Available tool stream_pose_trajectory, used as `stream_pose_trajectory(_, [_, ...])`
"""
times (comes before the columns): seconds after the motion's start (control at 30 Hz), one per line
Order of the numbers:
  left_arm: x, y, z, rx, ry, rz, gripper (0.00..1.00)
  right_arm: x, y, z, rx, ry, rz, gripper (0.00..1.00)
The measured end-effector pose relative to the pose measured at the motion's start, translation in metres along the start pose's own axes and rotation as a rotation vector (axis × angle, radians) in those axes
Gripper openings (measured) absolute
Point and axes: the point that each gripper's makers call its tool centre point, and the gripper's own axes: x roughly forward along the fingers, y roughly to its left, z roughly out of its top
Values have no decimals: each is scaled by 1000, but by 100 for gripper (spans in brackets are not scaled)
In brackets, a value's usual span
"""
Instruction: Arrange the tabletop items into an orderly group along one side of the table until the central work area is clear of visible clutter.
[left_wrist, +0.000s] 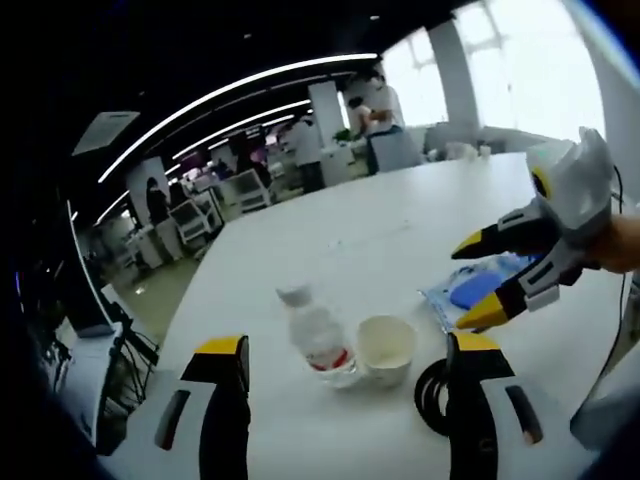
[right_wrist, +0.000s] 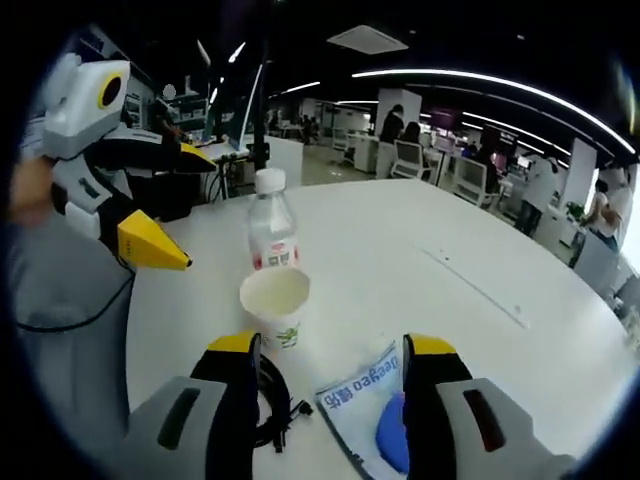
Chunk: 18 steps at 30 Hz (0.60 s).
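Observation:
A clear plastic bottle with a white cap and red label stands on the white table. A white paper cup stands right beside it. A black cable coil lies near the cup, and a blue and white packet lies flat further right. My left gripper is open, short of the bottle and cup. My right gripper hovers open over the packet. In the right gripper view the bottle, cup, cable coil and packet sit ahead of my open right gripper. My left gripper is at the left.
The table's bare top stretches far beyond the items to a curved edge. Past it are office desks, chairs and several people. A thin cable hangs from my left gripper.

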Motion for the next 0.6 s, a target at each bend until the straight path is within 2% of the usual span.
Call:
stream_pose_trajectory(0.17, [0, 10, -9, -43, 17, 7, 76, 5, 7, 1, -4, 3, 16, 54])
stream_pose_trajectory(0.33, [-4, 15, -10, -74, 15, 17, 75, 14, 14, -5, -2, 12, 43, 54])
stream_pose_trajectory(0.47, [-6, 14, -14, -87, 20, 17, 74, 27, 20, -12, 11, 29, 75, 54])
stream_pose_trajectory(0.6, [-8, 12, -23, -112, 34, 7, 72, 32, 28, -11, 13, 26, 99, 55])
